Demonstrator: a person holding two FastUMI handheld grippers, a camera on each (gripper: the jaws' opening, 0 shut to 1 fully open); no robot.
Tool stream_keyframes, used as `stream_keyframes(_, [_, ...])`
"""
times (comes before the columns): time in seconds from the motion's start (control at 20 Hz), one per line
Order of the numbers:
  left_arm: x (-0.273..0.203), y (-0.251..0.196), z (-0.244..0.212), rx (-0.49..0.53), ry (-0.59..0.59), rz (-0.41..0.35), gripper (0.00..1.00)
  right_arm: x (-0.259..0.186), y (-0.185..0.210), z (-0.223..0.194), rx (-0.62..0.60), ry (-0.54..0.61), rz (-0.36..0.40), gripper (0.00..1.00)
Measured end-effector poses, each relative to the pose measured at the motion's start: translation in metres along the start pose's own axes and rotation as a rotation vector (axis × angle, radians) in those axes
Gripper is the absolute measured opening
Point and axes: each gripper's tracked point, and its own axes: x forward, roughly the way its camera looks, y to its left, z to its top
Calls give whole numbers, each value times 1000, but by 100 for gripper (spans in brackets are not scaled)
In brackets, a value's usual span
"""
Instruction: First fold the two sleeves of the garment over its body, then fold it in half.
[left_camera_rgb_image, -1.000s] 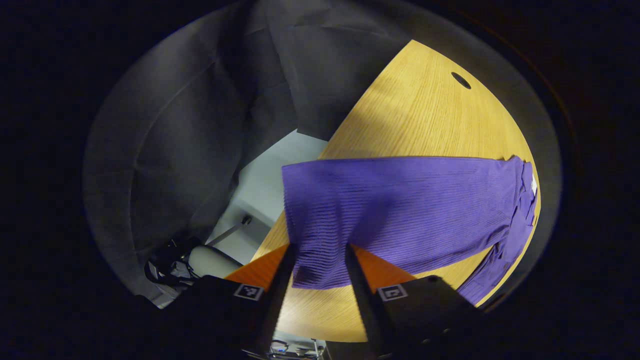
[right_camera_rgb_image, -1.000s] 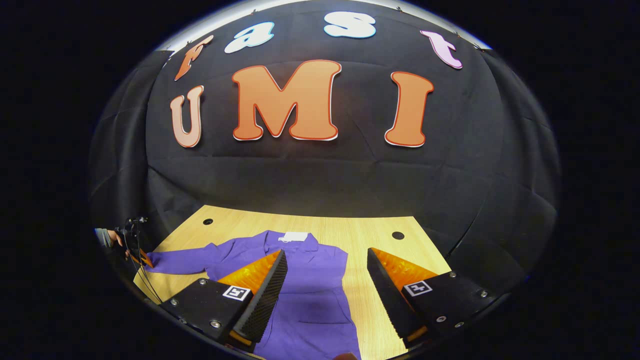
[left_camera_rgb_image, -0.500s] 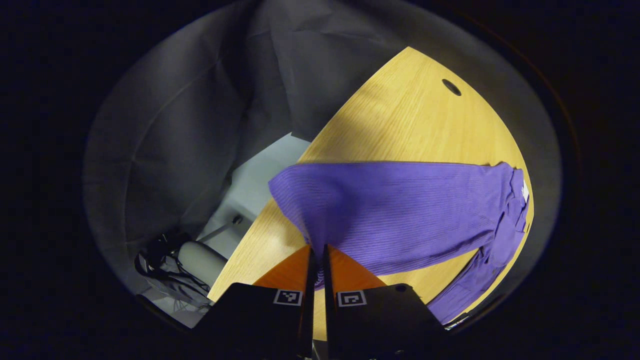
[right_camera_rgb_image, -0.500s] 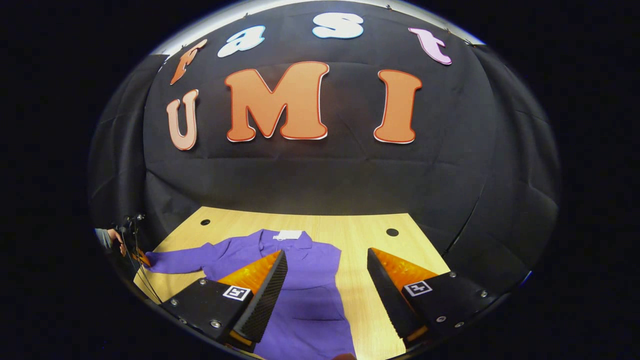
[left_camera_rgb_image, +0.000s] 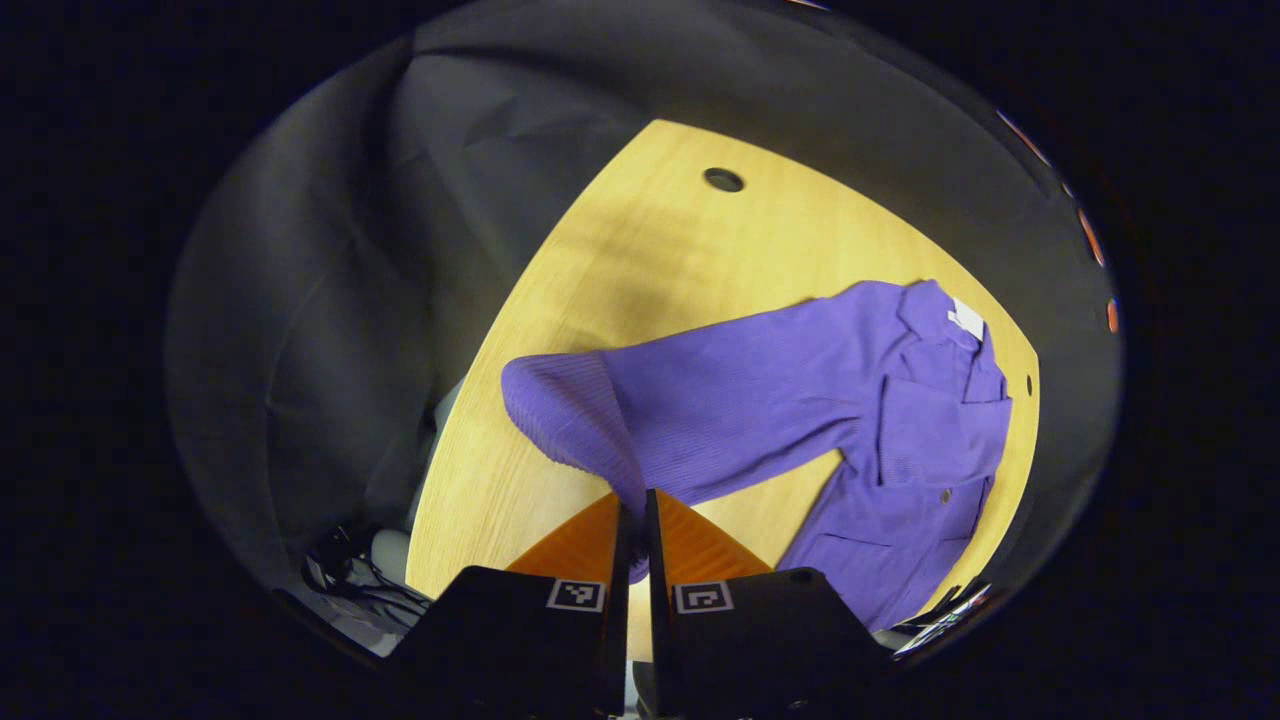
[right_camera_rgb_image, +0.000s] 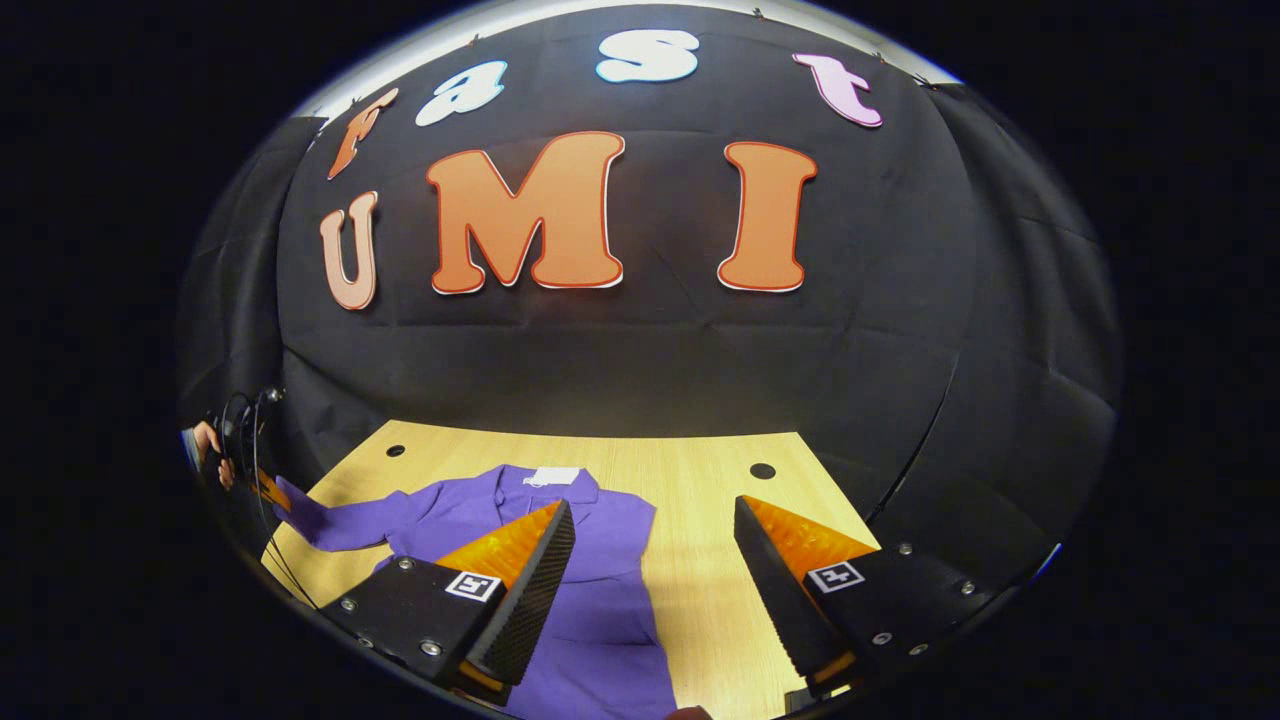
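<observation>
Left gripper view: left hand-held gripper (left_camera_rgb_image: 632, 520) pinching ribbed purple sleeve (left_camera_rgb_image: 690, 400).

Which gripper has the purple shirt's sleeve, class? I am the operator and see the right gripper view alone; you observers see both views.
Observer: The left gripper. Its fingers are closed together on the sleeve near the cuff.
Operator: Does the sleeve lie flat?
Observer: No. Its end bunches into a rounded hump beside the fingers, and the rest runs straight across the wooden table to the shirt.
Operator: Which side of the shirt faces up?
Observer: The front: the left gripper view shows a chest pocket and a button below it.
</observation>
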Motion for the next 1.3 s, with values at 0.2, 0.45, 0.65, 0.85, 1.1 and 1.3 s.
stream_keyframes(0.2, [-22,-59,18,82,-35,-35,11,-1,-15,4,25,-25,3,95])
stream_keyframes(0.45, [-43,-135,36,184,-61,-57,11,-3,-37,0,58,-36,-6,95])
stream_keyframes(0.65, [-49,-212,48,276,-75,-102,12,-5,-51,-9,102,-31,-9,95])
stream_keyframes(0.85, [-54,-286,56,373,-86,-128,11,-11,-64,-20,127,-20,-15,95])
stream_keyframes(1.1, [-50,-364,52,490,-74,-159,11,-15,-75,-29,148,2,-31,95])
stream_keyframes(1.3, [-46,-412,40,578,-54,-177,11,-19,-84,-42,65,19,-56,95])
